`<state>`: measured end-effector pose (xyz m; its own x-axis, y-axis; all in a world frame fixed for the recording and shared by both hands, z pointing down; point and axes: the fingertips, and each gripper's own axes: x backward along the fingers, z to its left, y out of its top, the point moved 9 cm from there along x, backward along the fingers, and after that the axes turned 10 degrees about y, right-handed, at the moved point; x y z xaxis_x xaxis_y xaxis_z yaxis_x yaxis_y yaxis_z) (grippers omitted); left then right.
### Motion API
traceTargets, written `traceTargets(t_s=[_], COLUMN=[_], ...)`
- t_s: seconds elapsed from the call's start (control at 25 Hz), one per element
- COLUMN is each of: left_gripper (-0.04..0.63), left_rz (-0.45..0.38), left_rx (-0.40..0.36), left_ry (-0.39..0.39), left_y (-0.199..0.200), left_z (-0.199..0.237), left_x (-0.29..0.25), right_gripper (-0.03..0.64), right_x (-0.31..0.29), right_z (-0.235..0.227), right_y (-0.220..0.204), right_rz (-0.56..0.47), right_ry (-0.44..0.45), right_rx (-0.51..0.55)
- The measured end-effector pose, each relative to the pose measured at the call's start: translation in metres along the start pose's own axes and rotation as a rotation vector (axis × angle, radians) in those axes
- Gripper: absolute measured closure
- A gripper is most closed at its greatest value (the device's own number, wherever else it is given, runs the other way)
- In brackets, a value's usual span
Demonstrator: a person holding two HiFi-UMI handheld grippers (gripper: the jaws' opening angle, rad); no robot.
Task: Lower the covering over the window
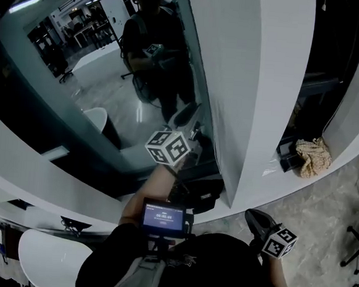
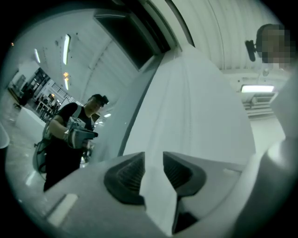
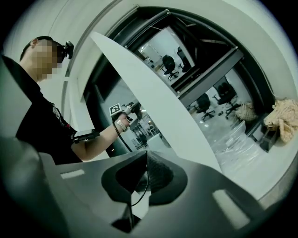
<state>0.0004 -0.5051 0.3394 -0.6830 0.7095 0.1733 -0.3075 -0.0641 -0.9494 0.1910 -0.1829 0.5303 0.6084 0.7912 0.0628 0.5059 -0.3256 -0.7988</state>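
Starting at the left of the head view, the window (image 1: 77, 107) fills the upper left as bare, reflective glass. No covering shows across it. I judge the covering sits gathered above the top edge of the frame, though no view confirms that.

Near the middle, the left tool (image 2: 153, 161) is raised beside the glass with its 2 pads spread. Only the white pillar (image 1: 258, 84) shows through the gap, so it grips nothing.

Lower right, the right tool (image 3: 145, 160) is pressed together, and a thin dark cord (image 3: 145, 190) passes through its pads, so I read it as pinching that cord. At far right a crumpled cloth (image 1: 313, 158) lies on a dark ledge, well apart from the work.

In the right gripper view the cord's long axis runs from the raised left hand in the upper left down to the right tool at lower centre. That is steep rather than level.

The step looks like a hand-over-hand pull:
- The left tool should close squarely across the cord, high up, before the right one lets go.
- The pull should then follow the cord's own line, steady and without sideways drag, so the covering feeds down evenly.
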Motion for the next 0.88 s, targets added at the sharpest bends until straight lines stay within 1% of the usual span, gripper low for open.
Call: traceTargets(t_s=[0.08, 0.24, 0.32, 0.4, 0.44, 0.52, 0.56, 0.6, 0.64, 0.72, 0.76, 0.8, 0.84, 0.88], left_gripper=[0.458, 0.394, 0.391, 0.445, 0.575, 0.581, 0.583, 0.583, 0.583, 0.583, 0.583, 0.583, 0.583, 0.583], left_rz=[-0.009, -0.071, -0.095, -0.112, -0.116, -0.116, -0.115, -0.113, -0.113, -0.128, -0.14, -0.146, -0.135, -0.107], left_rx=[0.003, 0.061, 0.049, 0.042, 0.049, 0.059, 0.048, 0.021, -0.02, -0.145, -0.21, -0.257, -0.278, -0.282], left_ry=[-0.047, -0.175, -0.223, -0.255, -0.255, -0.245, -0.248, -0.258, -0.269, -0.274, -0.263, -0.247, -0.232, -0.218], left_y=[0.007, 0.022, 0.027, 0.029, 0.026, 0.019, 0.018, 0.018, 0.02, 0.022, 0.022, 0.019, 0.014, 0.005], left_z=[-0.001, -0.014, -0.019, -0.019, -0.018, -0.017, -0.017, -0.02, -0.023, -0.034, -0.04, -0.044, -0.046, -0.045], left_x=[-0.02, -0.049, -0.059, -0.065, -0.064, -0.054, -0.047, -0.04, -0.033, -0.019, -0.012, -0.006, -0.001, 0.003], right_gripper=[0.611, 0.611, 0.611, 0.611, 0.611, 0.611, 0.611, 0.611, 0.611, 0.611, 0.611, 0.611, 0.611, 0.611], right_x=[0.002, 0.007, 0.008, 0.008, 0.01, 0.014, 0.013, 0.01, 0.006, -0.003, -0.006, -0.009, -0.011, -0.013], right_z=[-0.002, -0.005, -0.009, -0.013, -0.014, -0.015, -0.016, -0.017, -0.018, -0.021, -0.022, -0.024, -0.026, -0.028], right_y=[-0.002, -0.005, -0.004, -0.006, -0.009, -0.014, -0.016, -0.016, -0.015, -0.012, -0.011, -0.01, -0.009, -0.009], right_rz=[-0.039, -0.082, -0.117, -0.136, -0.127, -0.099, -0.085, -0.071, -0.059, -0.033, -0.021, -0.009, 0.004, 0.017], right_ry=[-0.042, -0.097, -0.117, -0.137, -0.148, -0.157, -0.151, -0.138, -0.12, -0.082, -0.067, -0.053, -0.036, -0.014], right_rx=[-0.015, -0.019, -0.033, -0.056, -0.068, -0.086, -0.089, -0.087, -0.083, -0.072, -0.067, -0.061, -0.055, -0.048])
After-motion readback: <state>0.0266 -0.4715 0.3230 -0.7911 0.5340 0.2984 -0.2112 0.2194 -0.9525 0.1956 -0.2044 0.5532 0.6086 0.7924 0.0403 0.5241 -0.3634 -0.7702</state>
